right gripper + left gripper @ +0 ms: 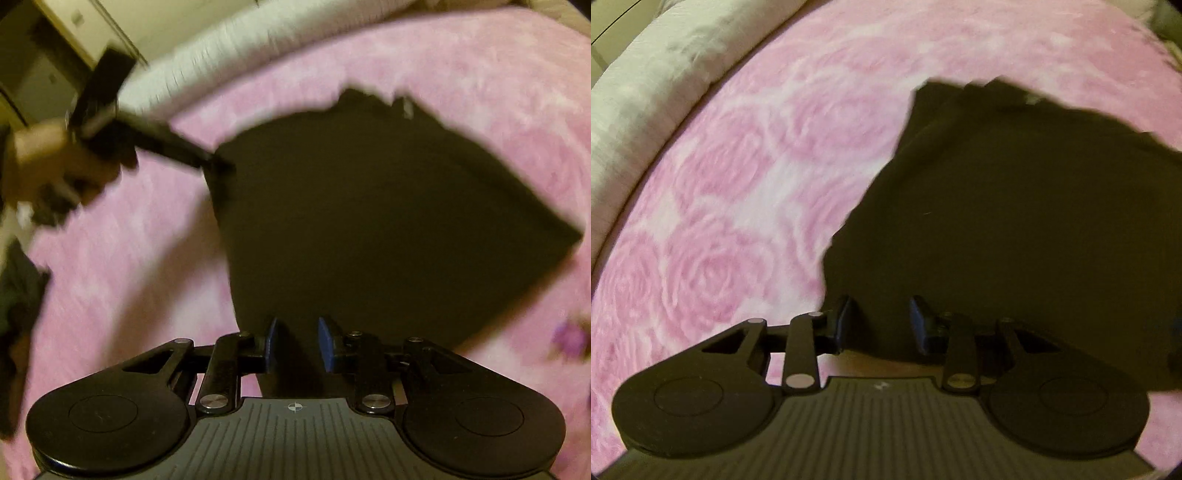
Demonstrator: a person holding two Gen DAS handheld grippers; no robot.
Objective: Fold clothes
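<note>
A black garment [1015, 221] lies on a pink rose-patterned blanket [738, 206]; it also shows in the right wrist view [369, 229]. My left gripper [882, 321] has its fingers a short way apart with the garment's near edge between them. My right gripper [297, 343] likewise holds a fold of the black garment between its blue pads [325, 345]. In the right wrist view the left gripper [207, 162], blurred and held by a hand, grips the garment's left corner.
A white padded edge or pillow [657, 85] runs along the blanket's far left side, also seen in the right wrist view [229, 48]. A wall and door frame [66, 44] stand beyond. Dark cloth [18, 295] sits at the left edge.
</note>
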